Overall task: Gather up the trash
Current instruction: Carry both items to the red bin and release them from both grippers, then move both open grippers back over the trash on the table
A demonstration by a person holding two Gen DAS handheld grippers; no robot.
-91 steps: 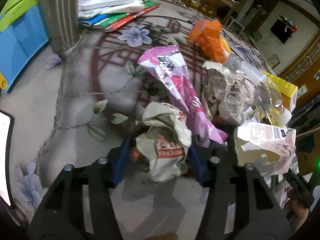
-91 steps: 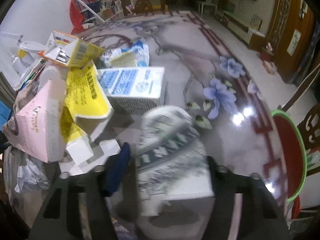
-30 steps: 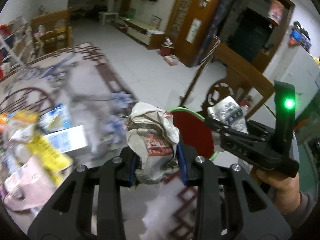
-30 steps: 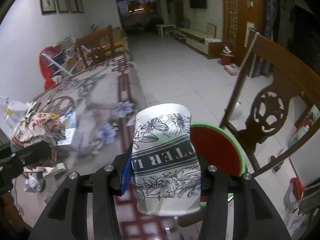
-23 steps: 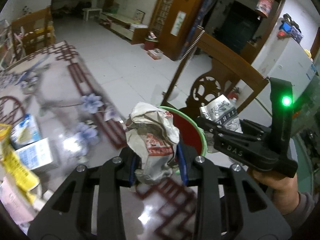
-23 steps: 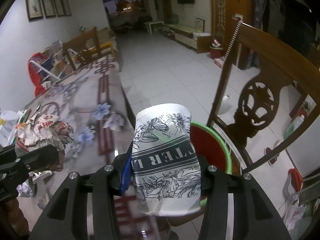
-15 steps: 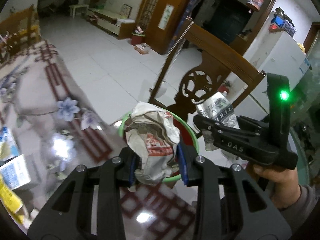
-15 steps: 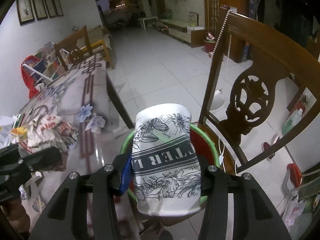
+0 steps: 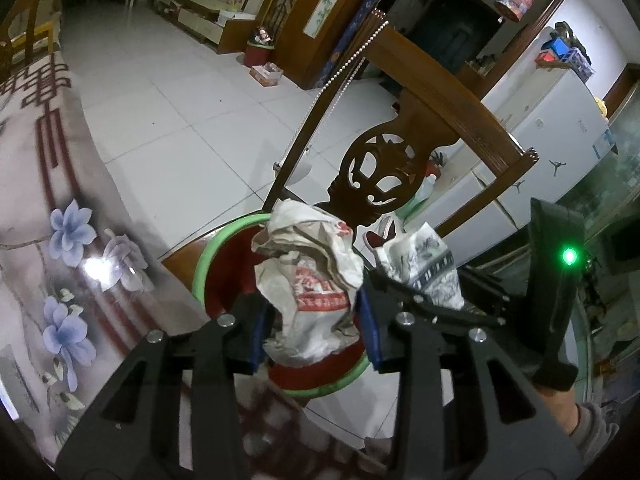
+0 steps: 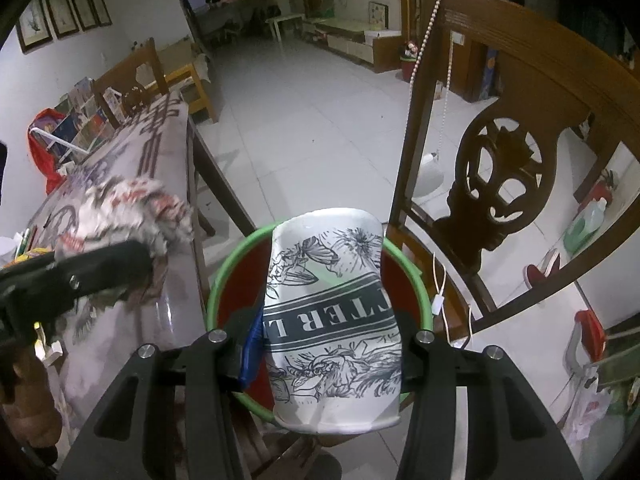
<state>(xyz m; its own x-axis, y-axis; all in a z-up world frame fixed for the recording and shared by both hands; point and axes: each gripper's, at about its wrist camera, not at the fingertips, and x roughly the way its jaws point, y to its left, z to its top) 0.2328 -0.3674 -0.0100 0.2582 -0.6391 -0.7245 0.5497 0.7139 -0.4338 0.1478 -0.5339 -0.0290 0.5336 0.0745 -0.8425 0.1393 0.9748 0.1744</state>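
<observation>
Both grippers hover over the bin [image 10: 224, 276], left gripper [image 9: 316, 328] loosening on crumpled paper [image 9: 312, 276], right gripper [image 10: 326, 344] clamping the cup [image 10: 332, 312]; either could spill past the rim.

Dim indoor light, white glare spot on glossy counter [image 9: 96, 268], crumpled wrapper [image 10: 132, 216] motion-blurred, strong fisheye bending, dark vignetted corners

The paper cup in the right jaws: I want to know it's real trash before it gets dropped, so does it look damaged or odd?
Yes. The paper cup is squashed: its printed wall is flattened and creased near the bottom rim, and it is held upside down, lettering inverted. It hangs over the green-rimmed red bin, beside the crumpled paper wrapper in the other jaws.
</observation>
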